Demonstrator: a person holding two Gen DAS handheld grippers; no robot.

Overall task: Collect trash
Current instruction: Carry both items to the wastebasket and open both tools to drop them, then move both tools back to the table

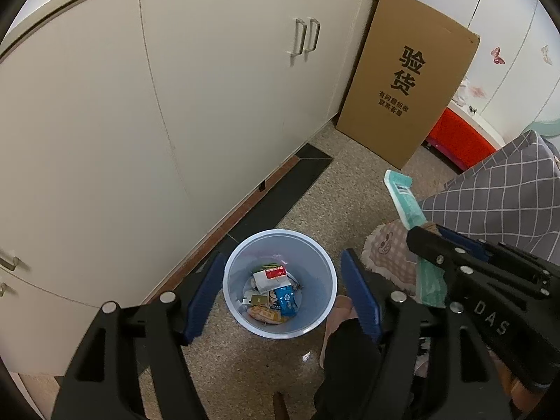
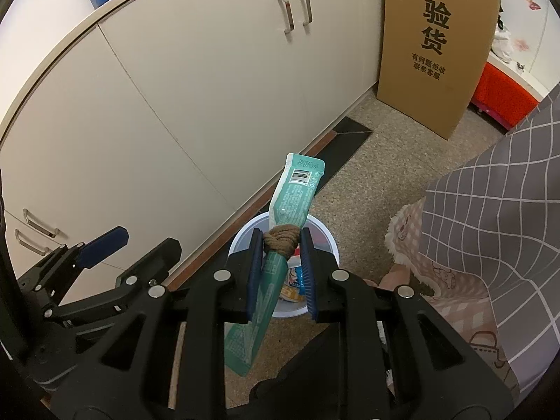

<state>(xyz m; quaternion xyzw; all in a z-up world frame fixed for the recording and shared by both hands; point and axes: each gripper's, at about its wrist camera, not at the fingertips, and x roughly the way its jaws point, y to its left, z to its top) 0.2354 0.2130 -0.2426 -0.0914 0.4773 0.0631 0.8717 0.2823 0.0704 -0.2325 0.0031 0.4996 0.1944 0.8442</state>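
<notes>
A pale blue trash bin (image 1: 316, 318) stands on the speckled floor by the cabinets, with several wrappers and cartons inside. My left gripper (image 1: 281, 294) is open and empty, its blue pads straddling the bin from above. My right gripper (image 2: 281, 266) is shut on a long teal wrapper (image 2: 294, 196) with a brown twine knot around its middle, held above the bin (image 2: 325, 236). The same wrapper (image 1: 406, 199) and the right gripper (image 1: 428, 245) show at the right of the left wrist view. The left gripper (image 2: 105, 241) shows at the left of the right wrist view.
White cabinet doors (image 1: 175, 105) run along the left. A tall cardboard box (image 1: 406, 84) leans against the cabinet end. A grey checked cloth (image 1: 497, 189) and a pink patterned blanket (image 1: 385, 252) hang at the right. A red box (image 1: 455, 136) sits behind.
</notes>
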